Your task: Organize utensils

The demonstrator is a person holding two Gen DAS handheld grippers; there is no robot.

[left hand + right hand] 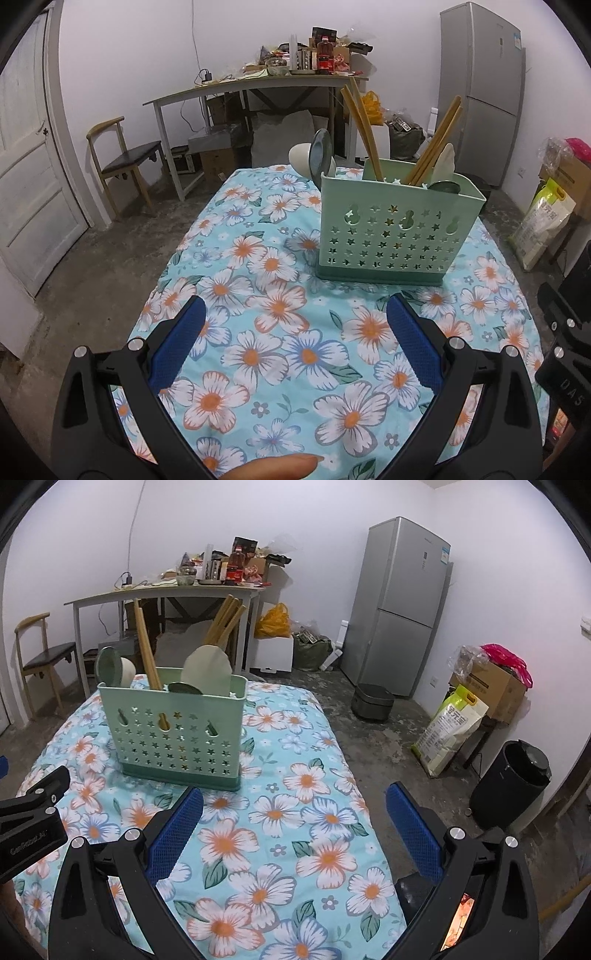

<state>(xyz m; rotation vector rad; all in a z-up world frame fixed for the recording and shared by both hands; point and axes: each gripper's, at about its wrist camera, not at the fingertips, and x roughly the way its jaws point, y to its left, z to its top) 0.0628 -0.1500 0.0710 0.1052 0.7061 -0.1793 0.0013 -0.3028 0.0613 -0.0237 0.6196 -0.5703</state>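
Both grippers hover empty, fingers apart, over the floral cloth (280,306). The caddy (395,229) stands upright ahead, holding chopsticks (364,127) and spoons (319,151): up-right of the left gripper (295,341), up-left of the right gripper (295,825). Neither looks clearly nearer.

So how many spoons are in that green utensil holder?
4 visible: a dark green spoon and a cream one at the holder's left end, a cream spoon and dark green one at its right. More may be hidden.
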